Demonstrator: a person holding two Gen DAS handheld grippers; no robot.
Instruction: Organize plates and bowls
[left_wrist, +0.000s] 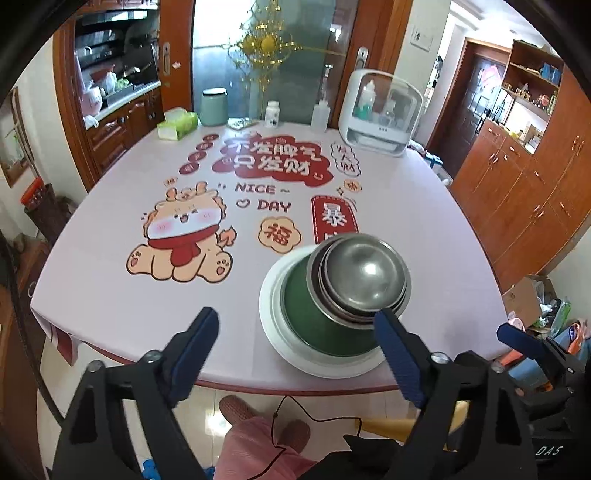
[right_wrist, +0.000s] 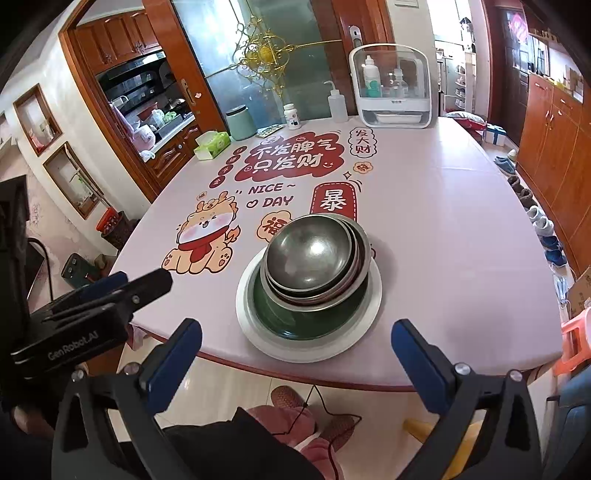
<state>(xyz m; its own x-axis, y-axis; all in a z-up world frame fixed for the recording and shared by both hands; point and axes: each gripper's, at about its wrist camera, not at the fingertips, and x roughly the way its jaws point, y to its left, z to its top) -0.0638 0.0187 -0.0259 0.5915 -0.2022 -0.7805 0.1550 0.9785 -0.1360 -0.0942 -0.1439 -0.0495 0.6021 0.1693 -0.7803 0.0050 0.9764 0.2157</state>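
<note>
Stack of dishes sits near the front edge of the pink tablecloth-covered table (right_wrist: 443, 221): a round white plate (right_wrist: 373, 314) at the bottom, a dark green bowl (right_wrist: 295, 325) on it, and several nested steel bowls (right_wrist: 310, 254) on top, the uppermost leaning a little toward the left in the right wrist view. The nest is not quite concentric; rims of the lower steel bowls show as crescents on the right side.

Left gripper (left_wrist: 295, 354): blue-padded jaws spread wide, nothing between them, tips over the table edge just short of the stack. Right gripper (right_wrist: 295, 365): jaws also wide apart and empty, held back from the plate, clear of the table edge. Neither touches any dish.

Judgement: sorting looks essentially done, everything gathered into one pile; the step in hand is release and withdrawal, or a last tidy of the pile.

Notes for doing it well:
- Keep both sets of jaws fully apart while backing off, so no pad catches the white plate's rim or the green bowl's wall.
- Draw away from the stack rather than across it; the steel bowls are smooth and would likely slide if nudged.
- If the top bowl's lean needs correcting, press lightly at its raised rim with one pad while the other gripper steadies the plate.
- The pile stands close to the table edge; any push should go inward, toward the printed dragon cartoon (right_wrist: 207, 236).
</note>
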